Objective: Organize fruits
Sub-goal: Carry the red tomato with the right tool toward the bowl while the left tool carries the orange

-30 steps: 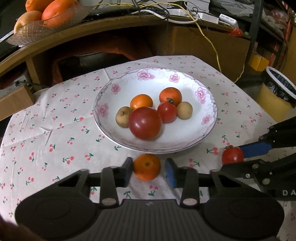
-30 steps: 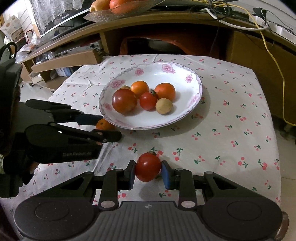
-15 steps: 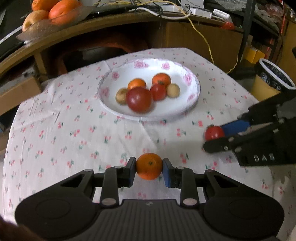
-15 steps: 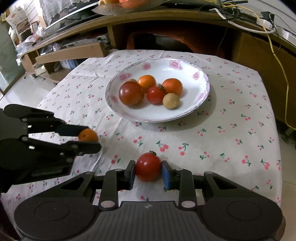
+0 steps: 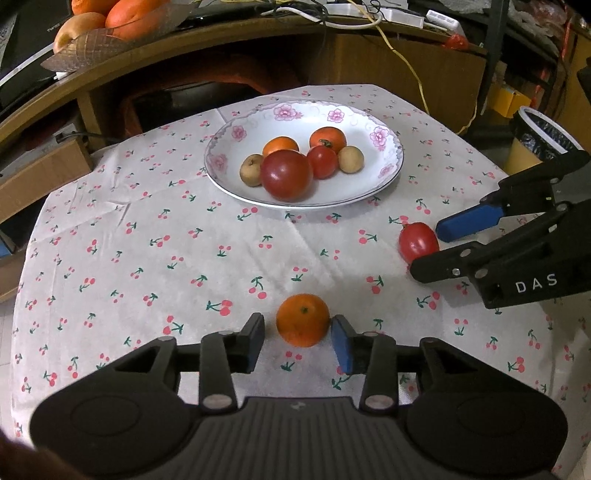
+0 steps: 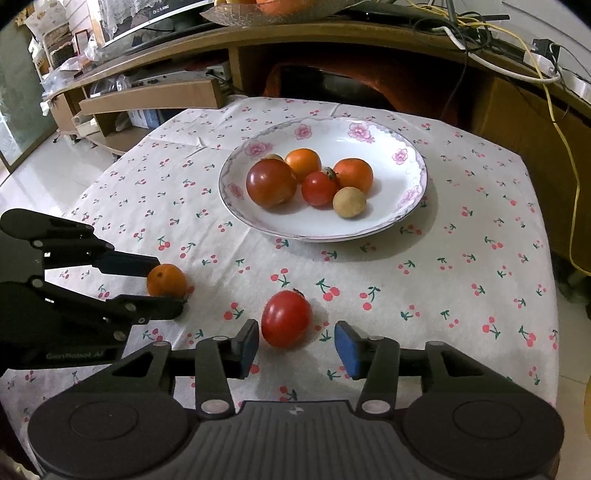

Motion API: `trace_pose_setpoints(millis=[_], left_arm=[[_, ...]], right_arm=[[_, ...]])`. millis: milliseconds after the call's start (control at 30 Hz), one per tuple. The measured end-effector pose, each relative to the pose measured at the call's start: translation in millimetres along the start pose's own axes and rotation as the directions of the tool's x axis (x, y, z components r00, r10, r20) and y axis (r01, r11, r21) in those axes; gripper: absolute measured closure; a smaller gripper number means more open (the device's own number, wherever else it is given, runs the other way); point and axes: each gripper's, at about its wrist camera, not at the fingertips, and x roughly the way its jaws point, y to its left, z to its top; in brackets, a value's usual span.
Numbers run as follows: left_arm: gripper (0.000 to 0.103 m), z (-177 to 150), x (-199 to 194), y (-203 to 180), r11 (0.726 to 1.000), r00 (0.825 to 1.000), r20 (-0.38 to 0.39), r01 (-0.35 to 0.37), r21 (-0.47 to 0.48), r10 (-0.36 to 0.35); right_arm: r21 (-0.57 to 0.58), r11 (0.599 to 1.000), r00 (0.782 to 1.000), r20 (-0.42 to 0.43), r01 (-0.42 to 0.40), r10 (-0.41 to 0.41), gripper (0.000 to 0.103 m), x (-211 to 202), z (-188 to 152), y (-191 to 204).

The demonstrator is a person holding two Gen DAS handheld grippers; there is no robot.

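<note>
A small orange (image 5: 303,319) lies on the cherry-print tablecloth between the fingers of my left gripper (image 5: 298,341), which is open around it. It also shows in the right wrist view (image 6: 166,280). A red tomato (image 6: 286,318) lies on the cloth between the fingers of my right gripper (image 6: 295,345), also open; it shows in the left wrist view (image 5: 418,242) too. A white flowered plate (image 5: 384,177) at the table's far middle holds several fruits, among them a big red tomato (image 5: 286,174).
A wooden shelf behind the table carries a glass bowl of oranges (image 5: 110,26) and yellow and white cables (image 5: 402,55). A bin with a black liner (image 5: 535,140) stands at the right. The table edge drops to the floor at the left (image 6: 40,162).
Both grippers, shut on the orange and the tomato half a second ago, have opened. Both fruits now rest on the cloth, nearer the front than one second ago.
</note>
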Motion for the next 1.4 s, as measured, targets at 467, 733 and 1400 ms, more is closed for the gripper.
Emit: trace_pose_setpoints(millis=[467,733,1400], left_arm=[[0.053,0.4,1.5,-0.4,1.0,1.0,0.012,0.011,0.002,-0.011],[0.053,0.8,2.2,-0.2,1.0,1.0,0.012,0.01,-0.001,-0.01],[0.068,21.5,-6.3,-0.8,1.0,0.998,0.057,0.009,-0.022,-0.007]], right_arm=[[-0.001,1.0,1.0,0.018,-0.006,0.006,0.054,3.9,5.2,3.8],[-0.004,1.0,1.0,0.02,-0.005,0.005,0.054,4.7,5.8,5.3],[-0.006,1.0,0.999,0.04,-0.017,0.017,0.074,-5.6,16.0,11.1]])
